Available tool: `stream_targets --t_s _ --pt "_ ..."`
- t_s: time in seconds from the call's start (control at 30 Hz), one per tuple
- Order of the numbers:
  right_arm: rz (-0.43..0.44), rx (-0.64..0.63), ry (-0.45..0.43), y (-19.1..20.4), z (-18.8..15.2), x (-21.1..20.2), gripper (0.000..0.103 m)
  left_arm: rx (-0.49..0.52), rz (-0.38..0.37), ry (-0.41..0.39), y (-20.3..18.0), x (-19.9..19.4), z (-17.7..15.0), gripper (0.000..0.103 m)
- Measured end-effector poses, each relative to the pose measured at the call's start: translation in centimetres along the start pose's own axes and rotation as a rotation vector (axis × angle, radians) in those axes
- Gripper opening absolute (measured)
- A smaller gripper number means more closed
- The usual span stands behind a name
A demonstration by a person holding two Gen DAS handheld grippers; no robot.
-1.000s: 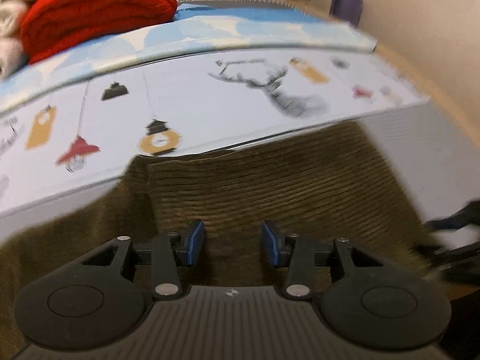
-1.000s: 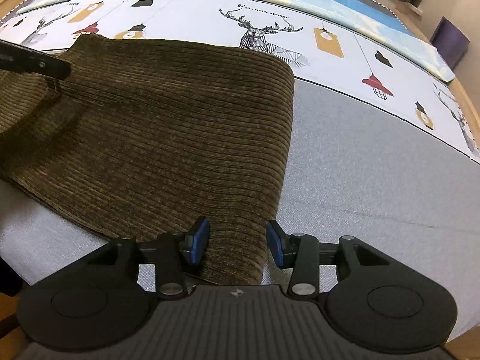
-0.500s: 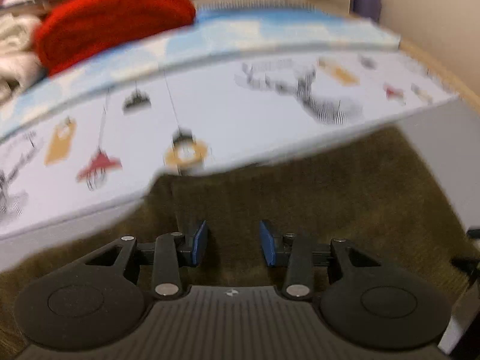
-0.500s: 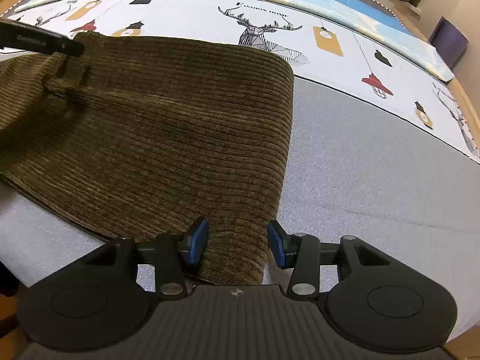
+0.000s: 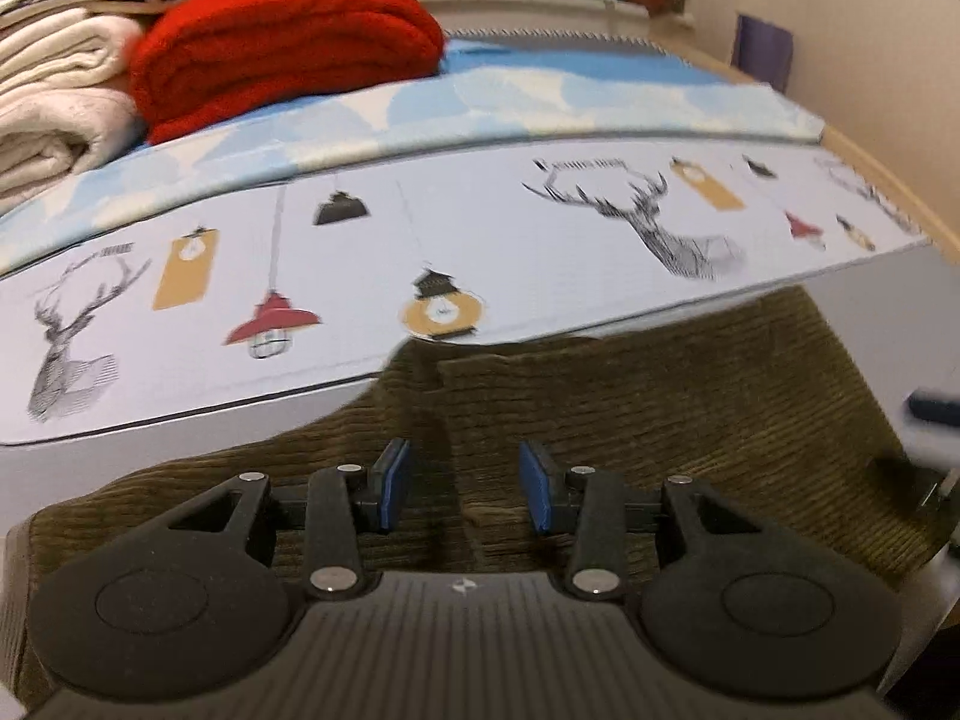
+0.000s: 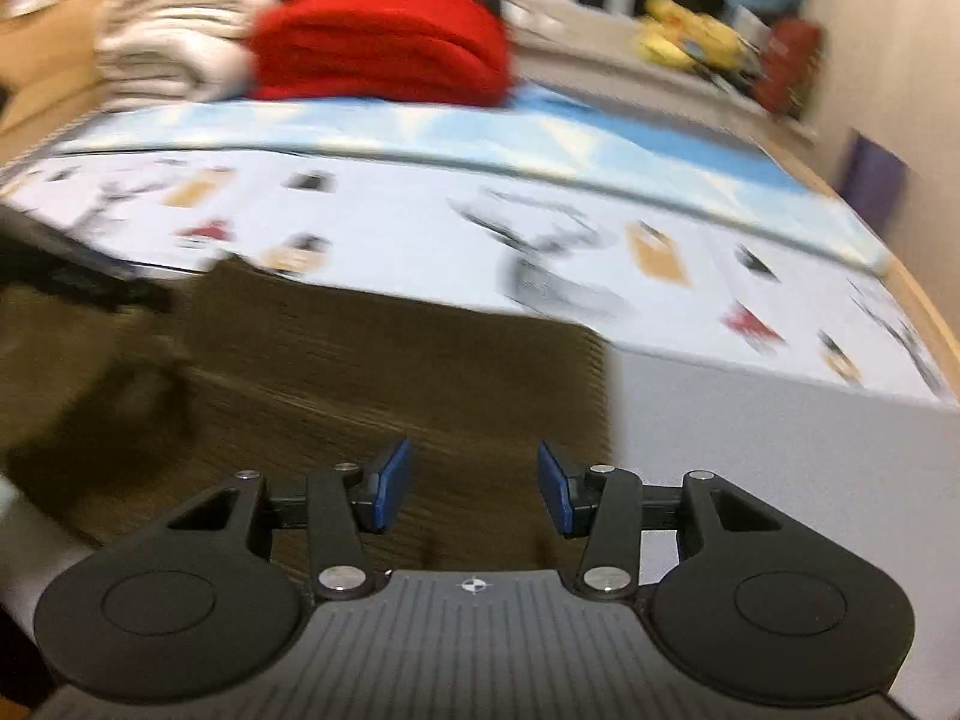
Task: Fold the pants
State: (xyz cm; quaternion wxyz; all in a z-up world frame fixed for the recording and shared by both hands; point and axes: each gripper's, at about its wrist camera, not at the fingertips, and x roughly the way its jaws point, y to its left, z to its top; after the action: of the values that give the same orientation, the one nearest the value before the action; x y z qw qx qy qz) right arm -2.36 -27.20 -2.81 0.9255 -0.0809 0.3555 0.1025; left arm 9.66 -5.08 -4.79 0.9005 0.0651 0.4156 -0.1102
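Olive-brown corduroy pants (image 5: 660,396) lie folded on the grey part of the bed and also show in the right wrist view (image 6: 384,372). My left gripper (image 5: 465,483) is open and empty, low over the pants' near left part. My right gripper (image 6: 474,489) is open and empty above the pants near their right edge. The left gripper shows as a dark blurred shape at the left of the right wrist view (image 6: 72,276). The right gripper shows blurred at the right edge of the left wrist view (image 5: 933,420).
A printed sheet with deer and lamps (image 5: 420,240) and a blue band (image 5: 540,102) lie behind the pants. A red folded blanket (image 5: 282,42) and cream blankets (image 5: 54,96) are stacked at the back. A wall (image 5: 840,18) stands at the right.
Both grippers have tilted up and drawn back from the pants; the right wrist view now looks toward the blankets and is blurred. Both stay open. The pants lie as before.
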Motion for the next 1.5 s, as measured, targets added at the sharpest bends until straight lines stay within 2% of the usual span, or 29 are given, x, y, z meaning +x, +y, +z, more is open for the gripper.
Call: stream_targets --t_s 0.2,0.23,0.3,0.33,0.4,0.47,0.53,0.57,0.63,0.7,0.9,1.0,1.1,1.17,1.23,1.27,1.37,1.5 --pt "0.200 -0.141 0.033 7.9 0.8 2.4 0.048 -0.109 -0.041 -0.001 5.0 -4.3 -0.7 0.044" --pt "0.226 -0.164 0.062 8.9 0.7 3.1 0.048 -0.116 -0.046 -0.003 5.9 -5.3 -1.0 0.044" --pt "0.300 -0.224 0.211 11.2 0.2 5.0 0.048 -0.114 -0.052 -0.007 7.3 -7.0 -1.6 0.044" --pt "0.286 -0.276 0.254 12.2 -0.5 5.7 0.048 -0.103 -0.053 -0.009 8.0 -7.8 -2.0 0.044" --pt "0.254 -0.327 0.224 13.4 0.0 5.7 0.048 -0.082 -0.050 -0.015 9.1 -9.3 -3.0 0.045" --pt "0.267 -0.250 0.204 13.2 1.4 5.5 0.048 -0.092 -0.042 -0.020 10.4 -10.0 -4.2 0.046" --pt "0.282 -0.168 0.193 12.8 2.3 5.8 0.048 -0.167 -0.051 0.008 12.0 -9.7 -5.2 0.046" --pt "0.281 -0.166 0.211 13.0 2.3 6.2 0.048 -0.213 -0.073 0.026 12.8 -9.4 -5.5 0.046" --pt "0.271 -0.220 0.232 13.9 1.7 6.9 0.047 -0.278 -0.107 0.058 14.2 -8.9 -6.0 0.046" --pt "0.262 -0.261 0.221 14.3 2.6 6.5 0.048 -0.297 -0.088 0.077 15.3 -8.7 -6.4 0.046" --pt "0.279 -0.059 0.070 10.5 8.4 2.0 0.049 -0.402 -0.086 0.135 18.8 -8.1 -7.8 0.046" --pt "0.273 -0.020 0.034 8.5 10.1 0.9 0.050 -0.492 -0.078 0.155 20.8 -8.0 -8.5 0.050" --pt "0.219 -0.043 0.031 7.3 9.1 1.8 0.051 -0.632 -0.082 0.161 23.3 -8.2 -9.4 0.056" --pt "0.177 -0.030 0.053 6.7 7.0 3.1 0.051 -0.715 -0.075 0.172 24.7 -8.2 -10.0 0.064" --pt "0.110 -0.015 0.167 6.7 5.9 5.0 0.050 -0.792 -0.057 0.198 25.8 -7.9 -10.7 0.070" --pt "0.089 0.007 0.179 6.5 5.5 5.0 0.050 -0.818 -0.050 0.215 26.2 -7.7 -10.9 0.071" --pt "0.126 0.079 0.169 5.8 5.6 5.0 0.050 -0.867 0.008 0.277 27.0 -6.8 -11.4 0.071" --pt "0.102 0.058 0.162 5.4 5.3 5.1 0.050 -0.921 0.084 0.308 27.6 -6.4 -12.0 0.071"
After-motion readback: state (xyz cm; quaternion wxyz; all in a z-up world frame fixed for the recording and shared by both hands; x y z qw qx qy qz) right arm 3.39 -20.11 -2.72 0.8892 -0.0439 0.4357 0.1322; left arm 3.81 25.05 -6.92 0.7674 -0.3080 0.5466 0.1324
